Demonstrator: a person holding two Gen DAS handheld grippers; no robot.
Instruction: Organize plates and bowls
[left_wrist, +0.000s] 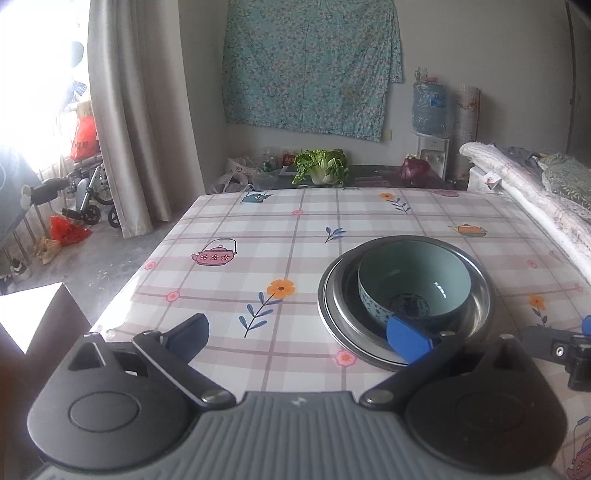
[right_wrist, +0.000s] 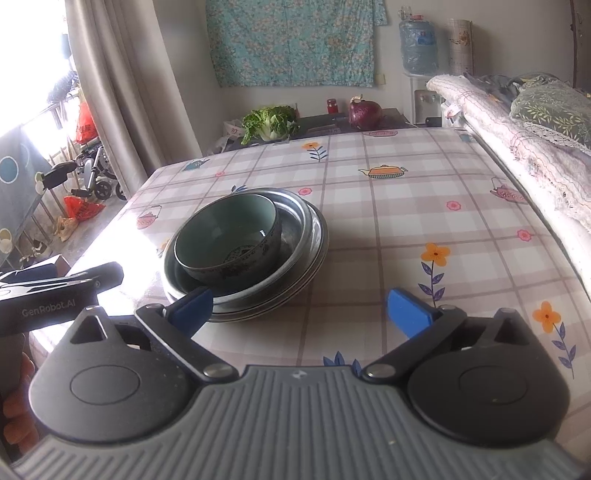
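Pale green ceramic bowl (left_wrist: 413, 288) sits inside stacked round steel plates (left_wrist: 332, 306) on your checked tablecloth (left_wrist: 258, 240); your left gripper (left_wrist: 299, 336) gapes empty. Right view: same bowl (right_wrist: 229, 236), right gripper (right_wrist: 301, 308) spread wide, holding nothing

Tablecloth (right_wrist: 424, 221): checked, teapot and flower print | cabbage (left_wrist: 321, 166), red onion (right_wrist: 365, 112): beyond far edge | water jug (left_wrist: 428, 107): by wall

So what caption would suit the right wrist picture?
Open right gripper beside a bowl nested in stacked metal plates on a checked tablecloth.
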